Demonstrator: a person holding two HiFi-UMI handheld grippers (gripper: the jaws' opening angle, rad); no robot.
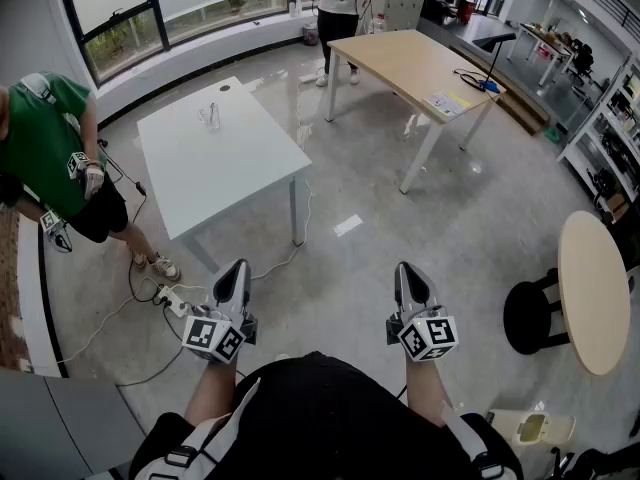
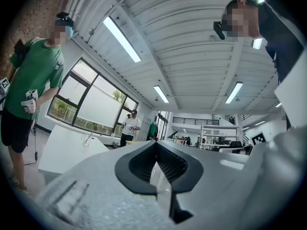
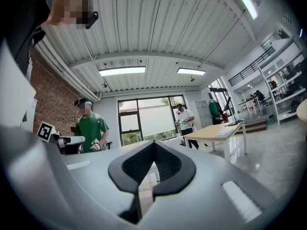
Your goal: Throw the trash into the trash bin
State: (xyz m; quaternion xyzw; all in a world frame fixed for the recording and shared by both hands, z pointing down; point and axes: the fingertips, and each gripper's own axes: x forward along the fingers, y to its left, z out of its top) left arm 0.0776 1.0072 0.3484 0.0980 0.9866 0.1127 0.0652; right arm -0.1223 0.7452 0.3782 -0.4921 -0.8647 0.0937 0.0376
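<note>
Both my claws are clenched on nothing, the left claw (image 1: 237, 266) and the right claw (image 1: 408, 268) held side by side in front of my waist, level and pointing ahead; each claw's own view shows its tips meeting with nothing between them (image 2: 156, 143) (image 3: 153, 145). A pale box (image 1: 532, 427) low at my right side, behind the right claw, may be the bin, though I cannot be sure.

Ahead on the floor, between the lines of the two claws and somewhat nearer the right one, lies a small white scrap (image 1: 348, 225), flat, its long side slanting across my path, just past the near right leg of the white surface (image 1: 250, 168).

Farther on, close to the far corner of that surface, stands a clear item (image 1: 210, 116), which I judge the likeliest trash. It is ahead and to the left of my left claw, well apart from it, so the left is the nearer one. It is too small to tell its long axis.

A person in green (image 1: 45, 148) stands by the surface's left corner. Either pick would mean stepping forward first.
</note>
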